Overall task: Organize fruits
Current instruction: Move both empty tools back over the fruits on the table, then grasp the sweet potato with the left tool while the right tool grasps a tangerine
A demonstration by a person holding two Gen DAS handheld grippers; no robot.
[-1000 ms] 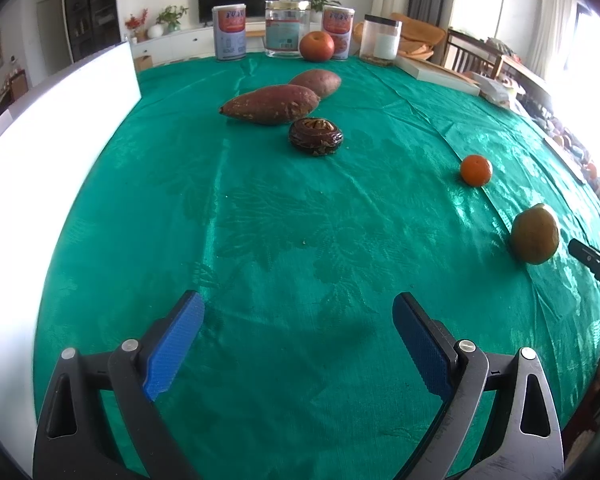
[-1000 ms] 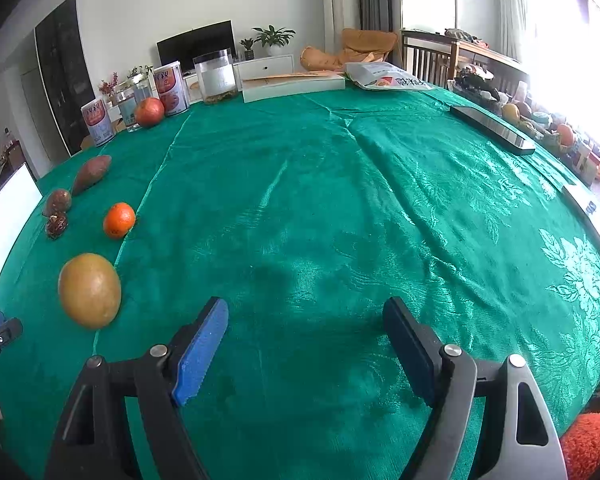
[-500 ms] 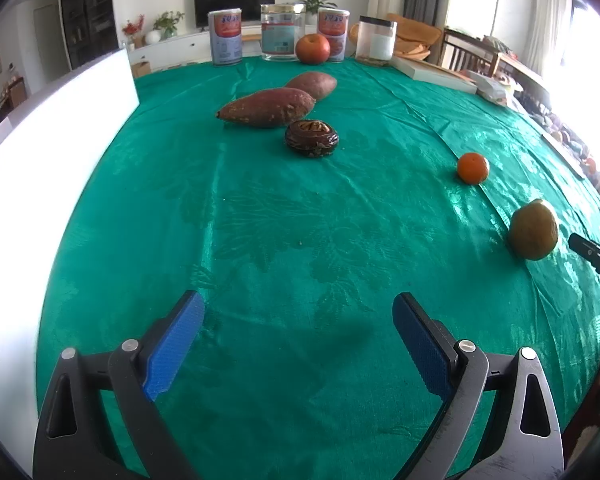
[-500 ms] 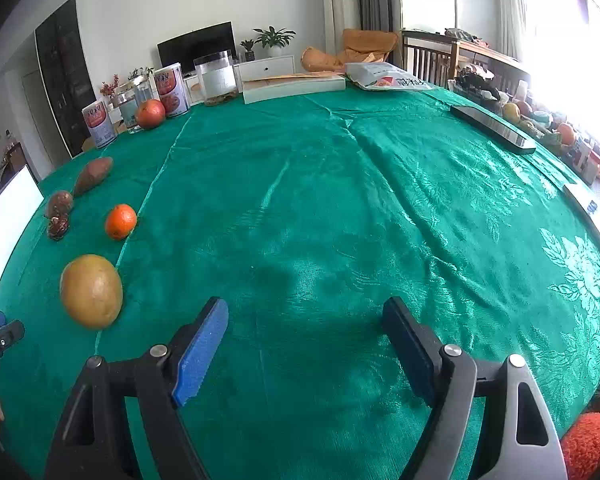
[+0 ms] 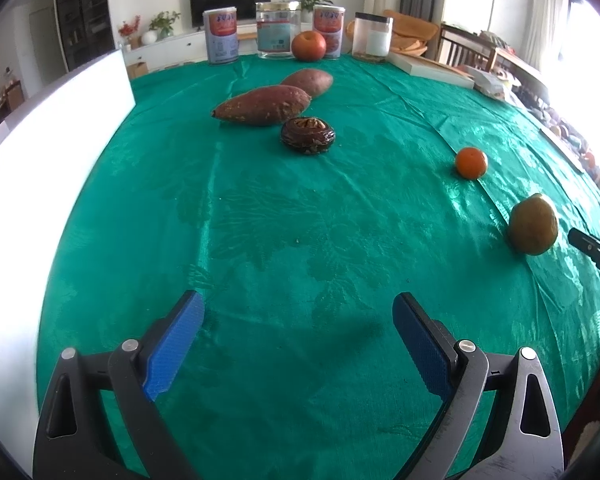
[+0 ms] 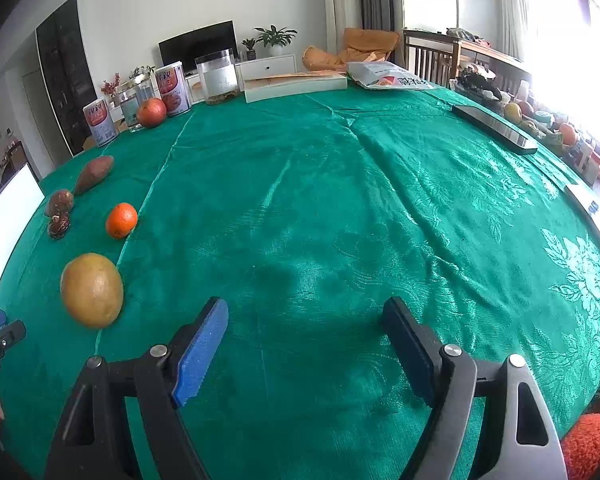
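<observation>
On the green tablecloth lie a small orange [image 5: 471,163] [image 6: 121,220], a yellow-green round fruit [image 5: 533,224] [image 6: 92,290], a dark wrinkled fruit [image 5: 307,135] [image 6: 59,226] and two sweet potatoes [image 5: 263,105] [image 5: 307,82]. A red apple [image 5: 308,45] [image 6: 151,112] stands at the far edge among the cans. My left gripper [image 5: 298,332] is open over bare cloth, well short of the dark fruit. My right gripper [image 6: 305,330] is open too, with the yellow-green fruit just left of its blue pad. Nothing sits between either pair of fingers.
Two cans [image 5: 220,36] [image 5: 328,31], a glass jar [image 5: 277,30] and a clear tub [image 5: 372,38] line the far edge. A white board [image 5: 40,152] stands at the left. A flat box [image 6: 296,83], a snack bag [image 6: 392,76] and a black phone [image 6: 494,128] lie at the right.
</observation>
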